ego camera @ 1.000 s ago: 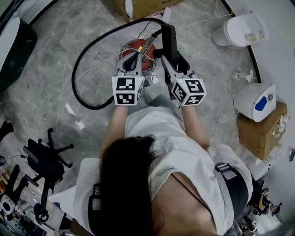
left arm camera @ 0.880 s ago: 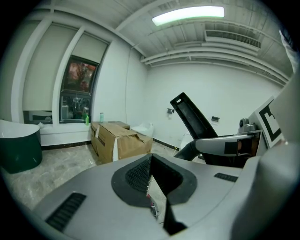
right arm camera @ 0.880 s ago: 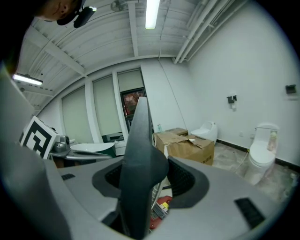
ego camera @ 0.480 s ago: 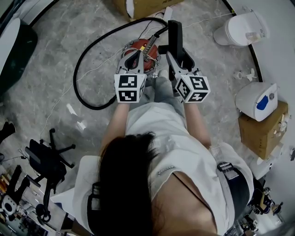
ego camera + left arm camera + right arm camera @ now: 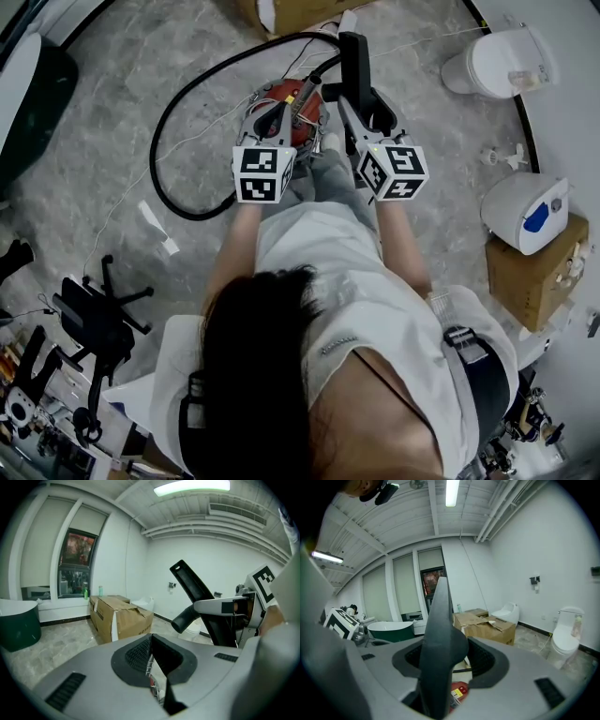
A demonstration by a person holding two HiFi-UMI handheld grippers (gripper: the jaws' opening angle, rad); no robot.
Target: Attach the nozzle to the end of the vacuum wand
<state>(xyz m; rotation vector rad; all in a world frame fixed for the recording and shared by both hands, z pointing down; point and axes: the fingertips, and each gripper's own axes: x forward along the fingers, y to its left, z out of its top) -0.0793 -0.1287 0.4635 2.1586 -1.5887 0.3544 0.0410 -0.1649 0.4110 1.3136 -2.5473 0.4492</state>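
Of the two, the right tongs are clamped on the long black plastic nozzle, which juts out past their tips; the left tongs are pressed together on nothing, just beside them, above the round red vacuum canister; a black hose loops over the grey marbled floor to the canister's left.
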